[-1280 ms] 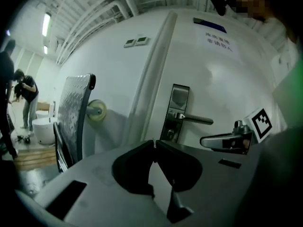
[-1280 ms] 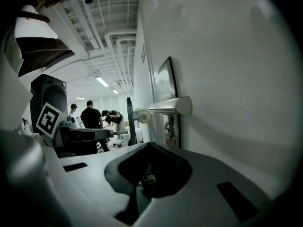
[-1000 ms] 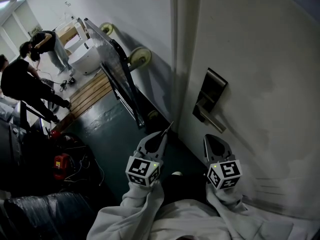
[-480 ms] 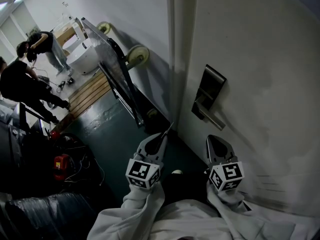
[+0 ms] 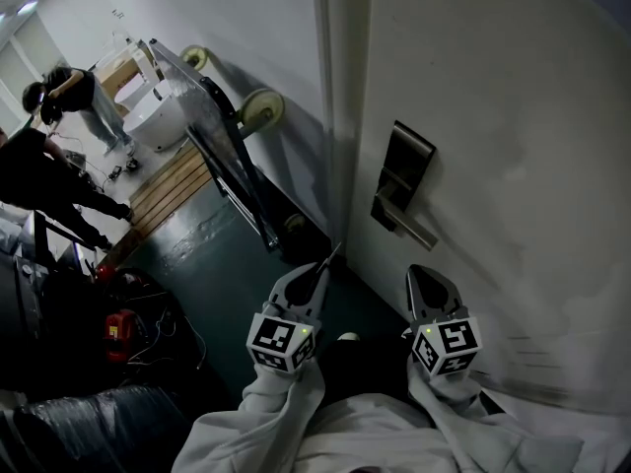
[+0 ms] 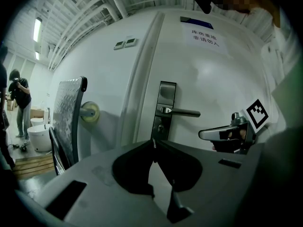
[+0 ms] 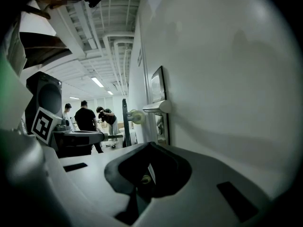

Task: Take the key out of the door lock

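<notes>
Door lock (image 5: 401,166) drifted left; left fingers (image 5: 301,286) clamp (probably) the key (image 5: 332,251), right fingers (image 5: 430,290) clenched.

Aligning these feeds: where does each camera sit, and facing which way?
Head view: on the person's head, looking steeply down the door at the door handle; shows the sleeves, left gripper and right gripper.
Left gripper view: rides the left gripper, facing the door; its own body fills the foreground, the right gripper at right.
Right gripper view: rides the right gripper, looking along the door's face towards people beyond; the left gripper shows at left.
Shared: all three show the door handle; each gripper view catches the other gripper.
</notes>
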Tool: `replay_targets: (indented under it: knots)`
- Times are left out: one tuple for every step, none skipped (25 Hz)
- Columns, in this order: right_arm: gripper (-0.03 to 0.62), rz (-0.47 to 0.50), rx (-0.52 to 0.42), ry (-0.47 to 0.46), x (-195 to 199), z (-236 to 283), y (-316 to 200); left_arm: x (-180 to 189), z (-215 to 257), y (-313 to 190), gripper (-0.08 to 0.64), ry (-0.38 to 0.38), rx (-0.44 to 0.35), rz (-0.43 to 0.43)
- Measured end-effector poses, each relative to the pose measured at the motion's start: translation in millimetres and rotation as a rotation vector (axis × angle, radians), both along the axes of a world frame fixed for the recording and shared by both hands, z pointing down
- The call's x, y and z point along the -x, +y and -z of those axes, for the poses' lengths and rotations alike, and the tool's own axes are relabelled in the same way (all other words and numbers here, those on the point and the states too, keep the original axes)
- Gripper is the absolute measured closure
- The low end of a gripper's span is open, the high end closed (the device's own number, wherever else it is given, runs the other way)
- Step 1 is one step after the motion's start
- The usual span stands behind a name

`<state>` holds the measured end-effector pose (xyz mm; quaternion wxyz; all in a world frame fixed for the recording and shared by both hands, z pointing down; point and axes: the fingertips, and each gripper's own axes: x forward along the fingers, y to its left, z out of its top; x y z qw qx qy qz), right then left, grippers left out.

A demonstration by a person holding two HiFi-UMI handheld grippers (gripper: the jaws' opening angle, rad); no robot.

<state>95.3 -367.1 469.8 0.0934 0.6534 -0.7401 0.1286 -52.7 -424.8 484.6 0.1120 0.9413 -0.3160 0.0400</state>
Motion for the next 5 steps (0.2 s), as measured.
replay_targets:
  knots:
    - [0.541, -0.003, 0.000, 0.000, -0.5, 0.1, 0.4, -0.5, 0.2, 0.0, 0.535, 0.000, -0.002, -0.002]
    - [0.541, -0.005, 0.001, 0.000, -1.0, -0.3, 1.0, -1.1, 0.1, 0.3, 0.534, 0.001, -0.003, -0.005]
    - [0.541, -0.007, 0.003, 0.000, -1.3, -1.1, 2.0, -1.8, -0.4, 0.9, 0.534, 0.002, -0.003, -0.008]
    - [0.541, -0.009, 0.005, 0.000, -1.5, -2.2, 3.1, -2.6, -1.0, 1.7, 0.534, 0.003, -0.003, -0.011]
    - [0.541, -0.010, 0.008, -0.001, -1.6, -3.3, 4.3, -3.3, -1.6, 2.6, 0.534, 0.004, -0.002, -0.015]
